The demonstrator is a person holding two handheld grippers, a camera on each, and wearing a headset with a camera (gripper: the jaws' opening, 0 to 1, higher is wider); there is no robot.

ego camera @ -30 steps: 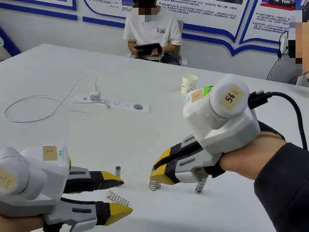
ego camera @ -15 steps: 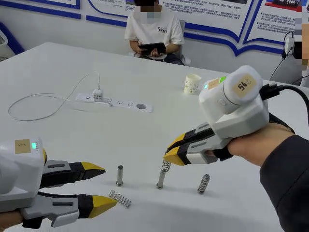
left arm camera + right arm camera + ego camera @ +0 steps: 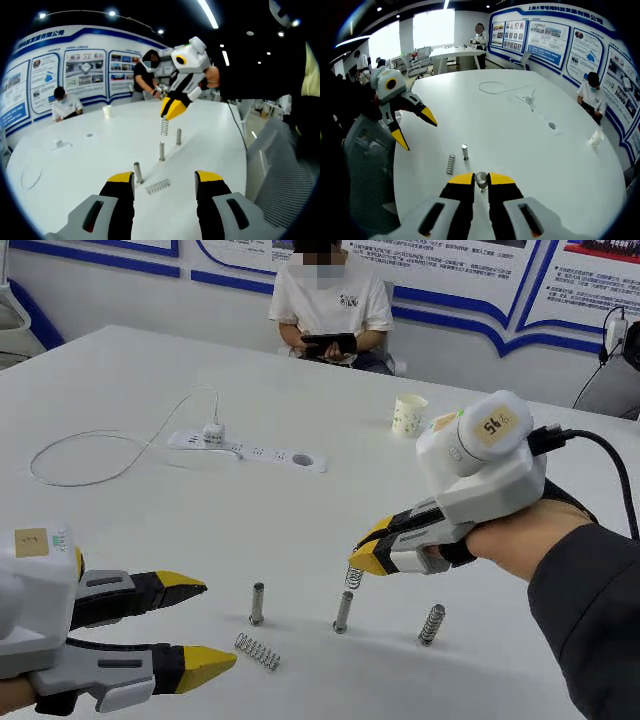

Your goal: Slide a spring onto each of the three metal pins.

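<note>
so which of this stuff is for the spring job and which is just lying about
For the job: left pin, middle pin, right pin with its spring, held spring, right gripper, loose spring.
Lying about: power strip, white cable, paper cup.

Right gripper (image 3: 354,563) and its spring (image 3: 353,578) now higher, just above middle pin (image 3: 343,612).

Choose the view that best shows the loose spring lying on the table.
Left gripper view: the loose spring lies close, unobstructed, between the fingers. Head view shows its coils too; right gripper view, small and far.
</note>
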